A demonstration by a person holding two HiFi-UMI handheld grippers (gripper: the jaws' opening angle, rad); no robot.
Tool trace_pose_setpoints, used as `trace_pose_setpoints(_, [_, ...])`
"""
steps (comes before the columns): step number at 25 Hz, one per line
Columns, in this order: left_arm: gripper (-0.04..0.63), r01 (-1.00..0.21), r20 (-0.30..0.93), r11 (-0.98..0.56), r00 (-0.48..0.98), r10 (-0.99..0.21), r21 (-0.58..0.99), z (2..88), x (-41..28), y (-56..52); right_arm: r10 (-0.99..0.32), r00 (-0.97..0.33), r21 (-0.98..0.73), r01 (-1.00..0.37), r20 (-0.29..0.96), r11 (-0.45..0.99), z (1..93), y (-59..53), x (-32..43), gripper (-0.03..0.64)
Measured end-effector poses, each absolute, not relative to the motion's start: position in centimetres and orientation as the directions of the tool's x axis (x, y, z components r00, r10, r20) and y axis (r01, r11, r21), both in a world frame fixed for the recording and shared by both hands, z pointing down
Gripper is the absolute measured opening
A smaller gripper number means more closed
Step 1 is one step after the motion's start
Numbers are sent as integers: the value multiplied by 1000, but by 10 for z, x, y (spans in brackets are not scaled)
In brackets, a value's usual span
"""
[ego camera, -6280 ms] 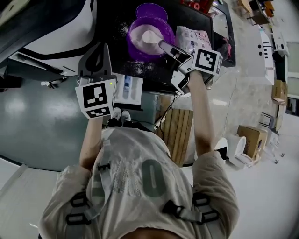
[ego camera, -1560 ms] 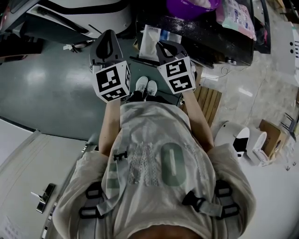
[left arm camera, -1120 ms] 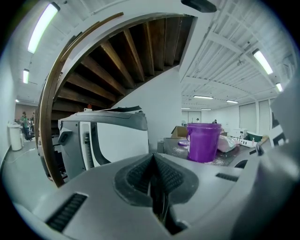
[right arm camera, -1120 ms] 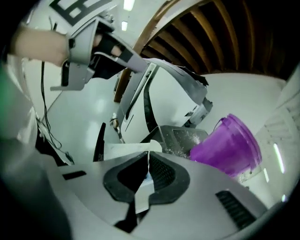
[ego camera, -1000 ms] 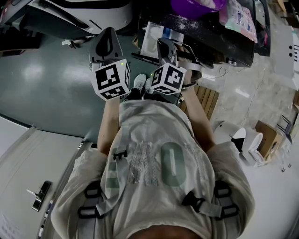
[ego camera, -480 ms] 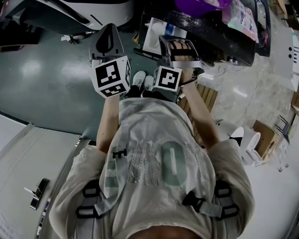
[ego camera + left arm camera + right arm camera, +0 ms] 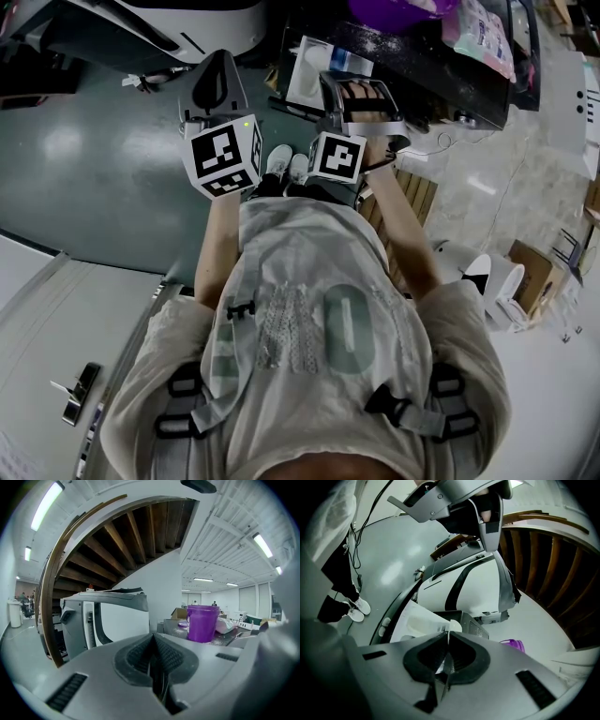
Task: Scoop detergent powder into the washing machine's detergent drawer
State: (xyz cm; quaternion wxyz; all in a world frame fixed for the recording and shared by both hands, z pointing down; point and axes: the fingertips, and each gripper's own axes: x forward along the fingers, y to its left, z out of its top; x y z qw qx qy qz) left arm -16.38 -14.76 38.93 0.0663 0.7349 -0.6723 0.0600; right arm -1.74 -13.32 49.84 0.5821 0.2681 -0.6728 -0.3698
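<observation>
Scoop [image 7: 454,626] clamped edge-on in right tongs [image 7: 447,639]; thin white handle pinched between the closed tips, bowl end just past them; powder load not readable. Bowl over the detergent drawer [image 7: 412,620]; touching it or clear of it, not resolvable. Drawer white, pulled open, sticking out from under the near edge of the worktop [image 7: 441,70] at its left corner; blue insert at the drawer's back end in the head view. Hand [image 7: 364,92] wrapped round the right tool's grip, fingers facing up toward the head camera. Left tongs [image 7: 153,641] fully closed on nothing, tips meeting along their whole length; held just left of the right pair, clear of the drawer, out over the floor [image 7: 94,159]; aimed past a white-and-black machine housing [image 7: 110,620]. Purple tub [image 7: 394,9] on the worktop toward its far edge, partly cut by the frame; loose powder dusted over the dark top around it; detergent bag [image 7: 478,28] just right of the tub. Shoes [image 7: 286,167] on the floor below the drawer, between the two marker cubes in the head view; wooden slats [image 7: 412,202] on the floor under the worktop's near edge, right of the shoes.
</observation>
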Motion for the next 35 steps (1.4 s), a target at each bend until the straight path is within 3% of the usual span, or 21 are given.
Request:
trace_pose_setpoints(16, [20, -991, 156, -133, 136, -978, 27, 383, -147, -153, -852, -174, 868, 27, 493, 496, 459, -145, -7, 9])
trace_pose_setpoints(26, [20, -977, 123, -212, 211, -970, 5, 363, -113, -165, -929, -215, 824, -431, 302, 368, 349, -163, 29, 10])
trace_pose_setpoints(31, [20, -959, 88, -282, 280, -956, -9, 346, -89, -175, -960, -196, 670, -688, 199, 279, 307, -166, 61, 11])
trace_pose_setpoints(35, [20, -945, 70, -327, 325, -943, -24, 333, -69, -180, -982, -138, 567, -802, 130, 188, 287, -160, 91, 10])
